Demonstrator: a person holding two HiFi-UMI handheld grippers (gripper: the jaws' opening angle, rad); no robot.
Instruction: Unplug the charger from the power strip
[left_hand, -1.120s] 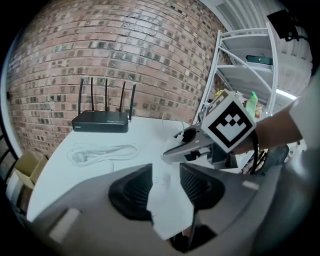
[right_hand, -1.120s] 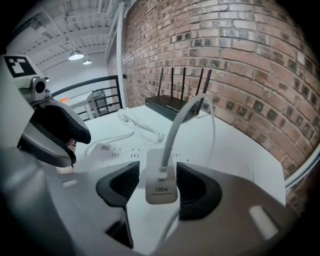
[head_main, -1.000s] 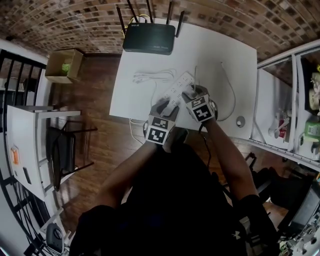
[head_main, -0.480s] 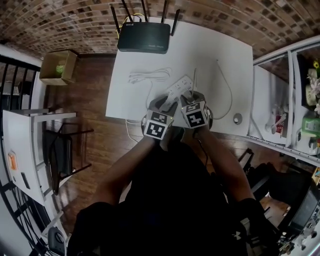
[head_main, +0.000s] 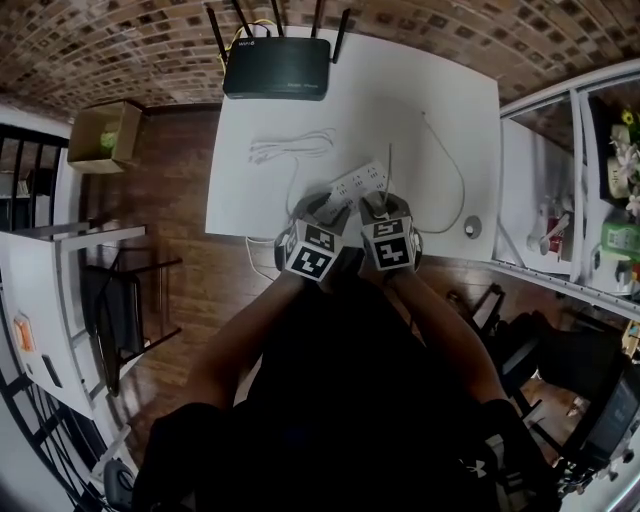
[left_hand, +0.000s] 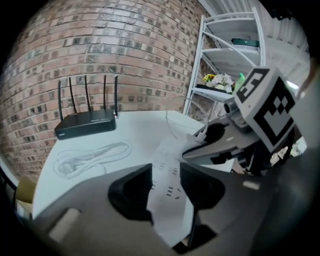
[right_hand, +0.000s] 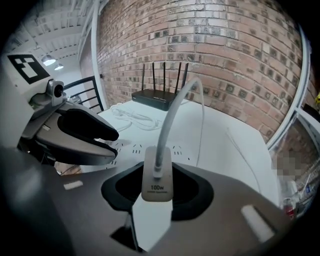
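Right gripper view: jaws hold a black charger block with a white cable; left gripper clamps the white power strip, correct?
No: in the right gripper view the rectangular charger block is white, not black. Its white cable and the left gripper clamping the white power strip are correct.

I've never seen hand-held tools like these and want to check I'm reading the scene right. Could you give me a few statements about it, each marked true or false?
1. The left gripper clamps the long white plastic power strip. True.
2. The right gripper is empty. False: the white block-shaped charger sits between its jaws.
3. The black box-shaped router with antennas stands at the table's near edge. False: it stands at the far edge of the white table, by the brick wall.
4. A loosely coiled white cable lies on the table between router and power strip. True.
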